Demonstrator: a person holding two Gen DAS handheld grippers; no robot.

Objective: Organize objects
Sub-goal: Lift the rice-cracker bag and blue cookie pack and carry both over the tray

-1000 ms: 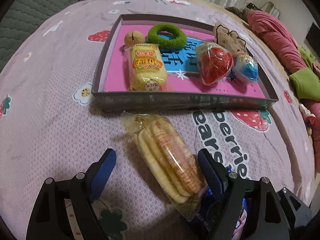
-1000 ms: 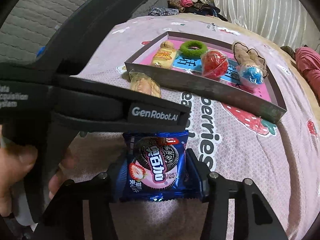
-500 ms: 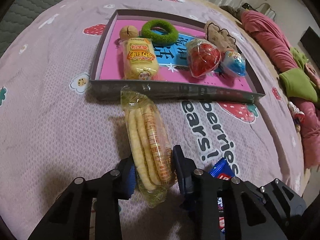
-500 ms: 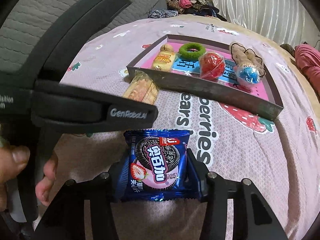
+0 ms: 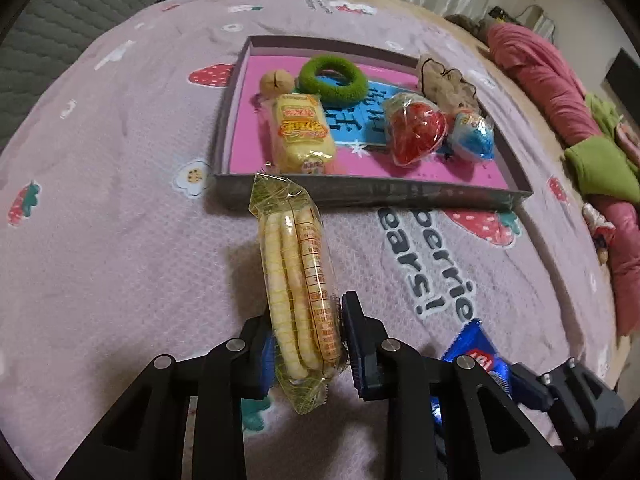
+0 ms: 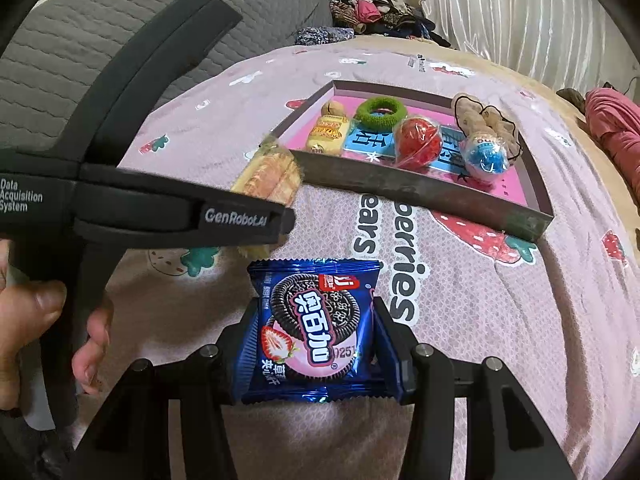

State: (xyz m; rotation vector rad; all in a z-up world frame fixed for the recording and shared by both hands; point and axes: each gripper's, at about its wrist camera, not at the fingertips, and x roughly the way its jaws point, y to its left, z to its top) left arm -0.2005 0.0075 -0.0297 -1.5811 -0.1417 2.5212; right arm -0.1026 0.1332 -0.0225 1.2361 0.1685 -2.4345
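Observation:
In the left wrist view a clear pack of yellow rice crackers point(image 5: 296, 264) stands on edge between the pads of my left gripper point(image 5: 306, 332). Its jaws are closing and press the pack's lower part; the pack is lifted off the bedspread, its far end near the tray's front wall point(image 5: 360, 196). My right gripper point(image 6: 314, 336) is shut on a blue cookie packet point(image 6: 312, 320), held flat above the bed. That packet point(image 5: 476, 352) also shows at lower right in the left view. The tray point(image 6: 420, 192) lies ahead of both.
The tray holds a yellow snack pack point(image 5: 302, 136), green ring point(image 5: 334, 80), walnut point(image 5: 276, 82), red wrapped ball point(image 5: 416, 128), blue egg point(image 5: 472, 140) and beige plush point(image 5: 444, 80). Rolled pink and green bedding point(image 5: 560, 92) lies right. A hand point(image 6: 40, 312) holds the left gripper's handle.
The left jaws went from wide open around the cracker pack to closed on it, and the pack turned on edge and rose. The right gripper lifted a little with the cookie packet.

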